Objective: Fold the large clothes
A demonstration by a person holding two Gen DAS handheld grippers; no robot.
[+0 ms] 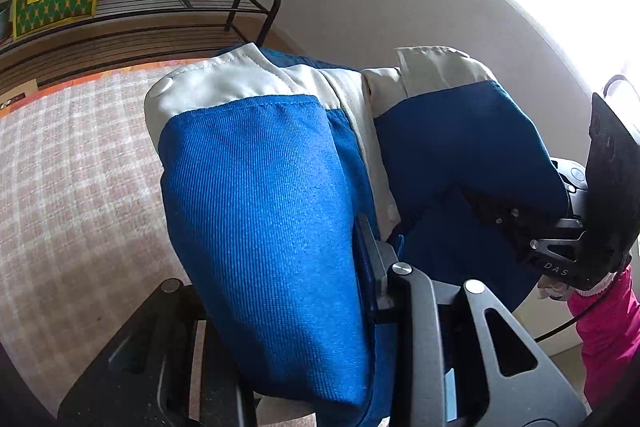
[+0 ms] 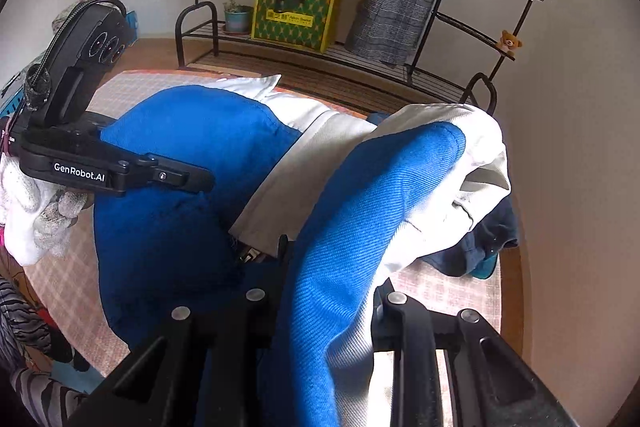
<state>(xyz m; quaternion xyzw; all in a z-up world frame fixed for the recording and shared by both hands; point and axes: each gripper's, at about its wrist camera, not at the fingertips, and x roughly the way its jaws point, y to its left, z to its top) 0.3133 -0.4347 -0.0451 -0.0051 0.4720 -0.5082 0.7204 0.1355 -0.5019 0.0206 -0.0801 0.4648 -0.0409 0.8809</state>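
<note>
The blue garment point(image 1: 260, 195) is a matt, finely ribbed knit cloth, and its pale grey panels point(image 1: 224, 83) are a smoother twill weave with stitched seams. Under it the checked cover point(image 1: 68, 163) looks like a coarse, nubbly woven fabric in pink and cream. The left gripper point(image 1: 320, 267) has matt black plastic arms with brushed, shiny metal pins; the right gripper point(image 2: 320, 267) looks the same. The clothes rack point(image 2: 440, 15) is thin black painted metal wire and tube. The yellow and green box point(image 2: 294, 17) is printed cardboard with a slight sheen. The small bear point(image 2: 508, 43) is plush.
</note>
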